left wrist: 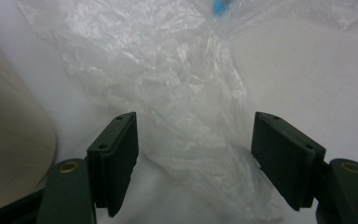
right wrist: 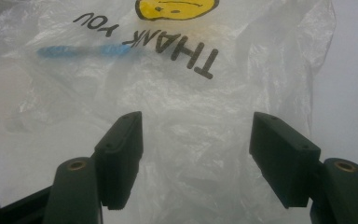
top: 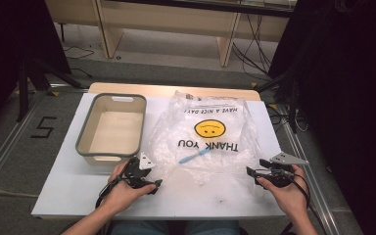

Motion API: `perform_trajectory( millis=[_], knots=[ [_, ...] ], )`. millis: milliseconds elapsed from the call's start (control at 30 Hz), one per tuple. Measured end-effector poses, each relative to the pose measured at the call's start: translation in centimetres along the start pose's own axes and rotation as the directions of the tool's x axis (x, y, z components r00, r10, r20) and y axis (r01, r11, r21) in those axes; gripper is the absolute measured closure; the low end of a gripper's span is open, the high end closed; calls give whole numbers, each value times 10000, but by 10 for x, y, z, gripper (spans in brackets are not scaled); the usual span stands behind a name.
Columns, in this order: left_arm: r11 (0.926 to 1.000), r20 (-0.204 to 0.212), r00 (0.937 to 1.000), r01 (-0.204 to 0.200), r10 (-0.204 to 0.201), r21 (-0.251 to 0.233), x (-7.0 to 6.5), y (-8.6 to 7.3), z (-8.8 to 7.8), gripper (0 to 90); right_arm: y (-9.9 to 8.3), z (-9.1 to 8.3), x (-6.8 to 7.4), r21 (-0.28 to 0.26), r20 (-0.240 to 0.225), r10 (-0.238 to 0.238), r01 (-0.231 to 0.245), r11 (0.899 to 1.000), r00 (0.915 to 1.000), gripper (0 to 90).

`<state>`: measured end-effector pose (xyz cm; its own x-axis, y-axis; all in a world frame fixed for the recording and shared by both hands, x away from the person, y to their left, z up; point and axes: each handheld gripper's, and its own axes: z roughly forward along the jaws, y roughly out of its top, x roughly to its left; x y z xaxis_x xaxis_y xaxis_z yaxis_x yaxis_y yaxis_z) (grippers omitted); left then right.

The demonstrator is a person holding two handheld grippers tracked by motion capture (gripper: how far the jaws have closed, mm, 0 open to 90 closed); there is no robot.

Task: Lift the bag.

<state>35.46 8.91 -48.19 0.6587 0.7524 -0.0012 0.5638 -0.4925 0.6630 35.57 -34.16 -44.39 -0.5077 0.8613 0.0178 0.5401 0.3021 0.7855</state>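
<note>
Left claw (top: 149, 177) jaws wide apart; right claw (top: 255, 166) likewise.

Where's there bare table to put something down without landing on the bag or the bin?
Free: the near strip of the white table between the left gripper and the right gripper, and the near-left corner below the grey bin. Crowded: the middle, where the plastic bag, with a blue stick inside, reaches nearly to the bin.
</note>
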Motion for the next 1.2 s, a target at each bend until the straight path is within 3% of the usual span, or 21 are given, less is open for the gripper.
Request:
perform_trajectory(
  millis=[167,267,433,567,700,867,1000,1200],
  knots=[
    [10000,3,10000,33,-33,19,-1,-1,-1,326,1,-6,0,-115,29,101,-101,9999,9999,363],
    [9994,80,9999,99,-102,345,-1,-3,0,351,-6,-14,3,332,-6,416,-416,9986,9991,364],
    [9983,150,9995,264,-273,526,-1,-4,0,409,-19,-18,8,1411,-226,562,-524,9886,9982,348],
    [9980,71,9996,270,-275,578,-2,-4,-1,452,-25,-22,13,1759,-314,472,-410,9836,9984,337],
    [9975,128,9997,196,-205,681,-6,-3,-2,529,-32,-20,18,2266,-459,91,15,9740,9989,339],
    [9965,160,9996,218,-232,805,-8,-2,-2,626,-35,-14,19,2766,-569,-294,441,9600,9979,402],
    [9958,207,9993,289,-308,874,-9,-1,-2,681,-37,-10,15,2900,-544,-179,329,9565,9984,463],
    [9947,258,9996,74,-101,1021,-10,1,-3,779,-37,-7,11,2966,-480,-249,380,9542,9985,571]
  ],
)
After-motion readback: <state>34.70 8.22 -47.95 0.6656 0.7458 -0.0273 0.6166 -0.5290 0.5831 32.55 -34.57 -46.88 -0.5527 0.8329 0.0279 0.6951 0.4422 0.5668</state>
